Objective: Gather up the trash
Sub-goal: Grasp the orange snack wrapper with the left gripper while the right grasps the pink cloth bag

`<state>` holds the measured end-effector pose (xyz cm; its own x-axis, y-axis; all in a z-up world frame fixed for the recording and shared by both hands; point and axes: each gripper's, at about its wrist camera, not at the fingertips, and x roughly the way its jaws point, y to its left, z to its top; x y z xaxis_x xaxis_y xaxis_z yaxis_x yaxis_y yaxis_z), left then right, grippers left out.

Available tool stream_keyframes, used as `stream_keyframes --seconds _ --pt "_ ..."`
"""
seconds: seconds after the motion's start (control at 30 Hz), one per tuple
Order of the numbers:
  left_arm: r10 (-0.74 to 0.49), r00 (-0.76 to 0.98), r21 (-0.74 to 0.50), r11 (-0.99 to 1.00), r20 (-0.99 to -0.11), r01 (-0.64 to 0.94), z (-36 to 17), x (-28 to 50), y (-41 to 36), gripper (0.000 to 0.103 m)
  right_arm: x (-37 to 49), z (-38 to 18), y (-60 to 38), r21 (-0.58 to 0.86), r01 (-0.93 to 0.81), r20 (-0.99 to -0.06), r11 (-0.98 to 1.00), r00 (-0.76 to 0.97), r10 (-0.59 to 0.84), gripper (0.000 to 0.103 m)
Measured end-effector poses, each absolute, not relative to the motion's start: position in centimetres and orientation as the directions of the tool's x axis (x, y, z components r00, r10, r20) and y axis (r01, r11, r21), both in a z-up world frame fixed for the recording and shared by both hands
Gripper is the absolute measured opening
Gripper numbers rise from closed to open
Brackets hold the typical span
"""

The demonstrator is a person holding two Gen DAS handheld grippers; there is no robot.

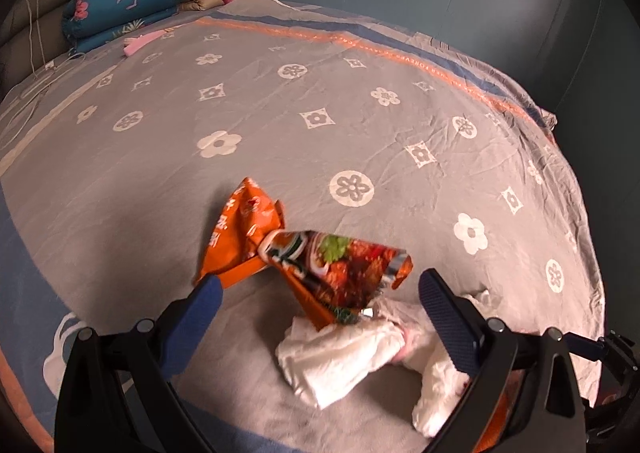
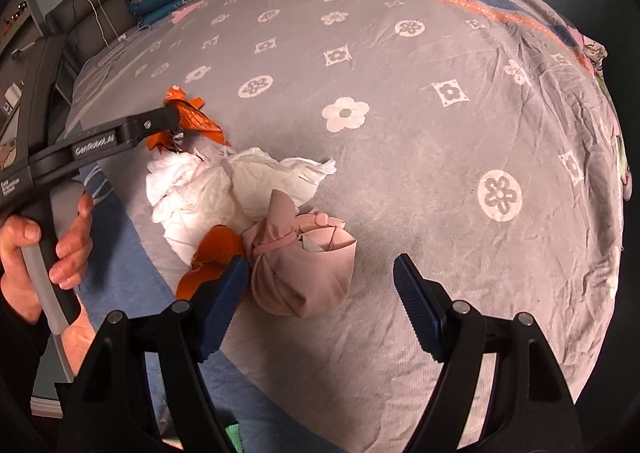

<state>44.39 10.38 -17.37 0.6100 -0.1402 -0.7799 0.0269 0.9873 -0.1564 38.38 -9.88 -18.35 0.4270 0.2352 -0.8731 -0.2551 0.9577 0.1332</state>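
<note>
Your left gripper [image 1: 318, 295] is spread wide and empty over the bed [image 1: 360, 113], with the orange snack wrapper [image 1: 320, 265] and crumpled tissue [image 1: 340, 357] between its fingers. Your right gripper [image 2: 320, 277], also wide and empty, has the pink bundle [image 2: 304, 269] between its fingers, nearer the left one.

Orange wrapper [image 1: 240, 229] crumpled, flat on the bed [image 1: 360, 113], near its front edge; printed snack bag [image 1: 340, 273] creased, overlapping wrapper and tissue; white tissue [image 2: 224, 189] wadded, just beside; pink knotted pouch [image 2: 304, 265] touching the tissue, nearer the front edge; orange scrap [image 2: 212, 257] beside the pouch.
</note>
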Motion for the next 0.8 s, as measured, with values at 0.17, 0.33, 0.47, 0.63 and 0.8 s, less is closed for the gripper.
stream_keyframes --seconds 0.17,0.33,0.47,0.63,0.8 --pt "-0.123 0.595 -0.119 0.992 -0.794 0.046 -18.3 45.8 9.7 0.094 39.0 -19.2 -9.8 0.129 -0.267 -0.879 0.955 0.414 0.235 0.072" --pt "-0.126 0.574 -0.106 0.992 -0.809 0.069 -19.1 46.7 9.3 0.08 39.8 -19.8 -9.2 0.141 -0.277 -0.886 0.95 0.394 0.246 0.07" --pt "-0.141 0.557 -0.101 0.99 -0.819 0.101 -19.8 47.6 8.8 0.064 40.2 -20.0 -8.5 0.141 -0.298 -0.89 0.944 0.38 0.252 0.064" --pt "-0.159 0.52 -0.106 0.986 -0.839 0.13 -21.3 48.6 8.1 0.036 40.4 -20.4 -7.1 0.121 -0.328 -0.897 0.937 0.369 0.245 0.05" --pt "-0.16 0.524 -0.1 0.985 -0.836 0.141 -21.4 49.2 7.8 0.027 40.5 -20.5 -6.0 0.099 -0.348 -0.902 0.932 0.365 0.232 0.041"
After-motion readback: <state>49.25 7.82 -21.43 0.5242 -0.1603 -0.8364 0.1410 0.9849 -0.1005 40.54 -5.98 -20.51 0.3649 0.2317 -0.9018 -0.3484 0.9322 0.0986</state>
